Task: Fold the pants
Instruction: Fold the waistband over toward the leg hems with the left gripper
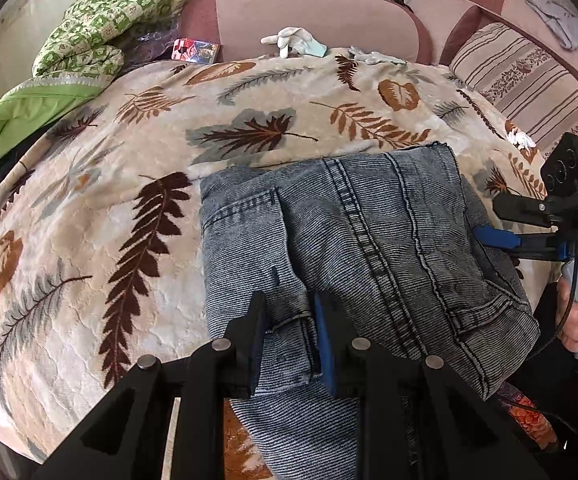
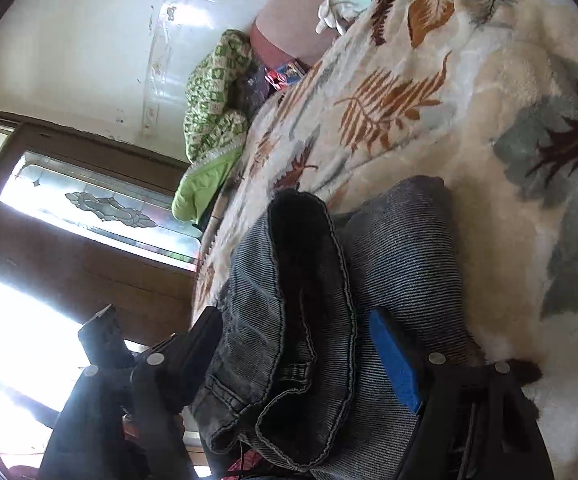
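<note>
— Blanket (image 1: 89, 208) first: cream plush with brown and grey leaves, spread over the whole bed, pink sofa back (image 1: 309, 16) along the far side.

— And the pants (image 1: 369, 240)?

— Grey-blue denim, folded into a thick block on the near right part of the blanket, one end hanging off the near edge. Seams run near to far across the top layer.

— Where do they sit against the left gripper (image 1: 291, 340)?

— A hemmed flap of the denim lies between its two fingers at the near edge. The jaws stand narrowly apart; the pads flank the cloth, and I cannot tell whether they press it.

— The right gripper (image 2: 301, 364)?

— It comes in from the right side of the block, held by a hand (image 1: 577, 316). Its jaws are spread wide around the bunched waistband, black finger on one side, blue pad (image 2: 395, 364) on the other, with slack showing beside the cloth.

— Smaller things?

— Green patterned quilt (image 1: 105, 28) at the far left, white gloves (image 1: 293, 40) on the far edge.
</note>
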A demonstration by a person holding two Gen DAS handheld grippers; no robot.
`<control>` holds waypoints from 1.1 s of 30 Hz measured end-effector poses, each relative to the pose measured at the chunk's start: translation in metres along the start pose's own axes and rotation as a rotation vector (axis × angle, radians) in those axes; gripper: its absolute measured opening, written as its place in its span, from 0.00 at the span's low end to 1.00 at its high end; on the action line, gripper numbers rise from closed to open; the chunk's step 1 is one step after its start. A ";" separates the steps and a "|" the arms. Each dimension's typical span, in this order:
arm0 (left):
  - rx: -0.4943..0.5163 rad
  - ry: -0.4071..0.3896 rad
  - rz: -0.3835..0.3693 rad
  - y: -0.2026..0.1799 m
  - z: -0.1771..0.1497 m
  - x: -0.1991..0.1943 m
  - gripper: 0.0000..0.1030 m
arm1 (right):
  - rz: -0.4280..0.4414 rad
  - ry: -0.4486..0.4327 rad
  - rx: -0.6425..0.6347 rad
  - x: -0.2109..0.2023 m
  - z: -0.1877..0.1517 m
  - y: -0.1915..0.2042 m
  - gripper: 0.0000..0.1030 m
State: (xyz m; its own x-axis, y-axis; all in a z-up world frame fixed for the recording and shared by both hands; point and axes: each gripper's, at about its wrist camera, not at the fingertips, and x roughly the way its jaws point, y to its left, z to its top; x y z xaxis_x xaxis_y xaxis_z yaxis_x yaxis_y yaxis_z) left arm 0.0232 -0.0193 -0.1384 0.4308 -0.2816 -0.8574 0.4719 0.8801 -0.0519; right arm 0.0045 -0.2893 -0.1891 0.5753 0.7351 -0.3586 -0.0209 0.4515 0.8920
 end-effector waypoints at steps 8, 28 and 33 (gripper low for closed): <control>0.021 -0.030 -0.035 -0.001 -0.010 0.015 0.23 | 0.060 0.062 -0.040 0.025 -0.007 0.028 0.78; 0.108 -0.055 -0.044 -0.065 0.000 0.022 0.00 | -0.127 -0.067 -0.105 -0.031 -0.015 0.038 0.12; 0.060 -0.038 -0.111 -0.050 0.000 0.021 0.00 | -0.014 -0.048 0.078 -0.029 -0.009 -0.006 0.19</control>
State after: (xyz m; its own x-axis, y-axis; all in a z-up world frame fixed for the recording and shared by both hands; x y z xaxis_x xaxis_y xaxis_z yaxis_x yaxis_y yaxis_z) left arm 0.0088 -0.0691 -0.1538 0.4021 -0.3910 -0.8279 0.5627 0.8188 -0.1134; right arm -0.0198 -0.3087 -0.1866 0.6137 0.7029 -0.3595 0.0504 0.4196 0.9063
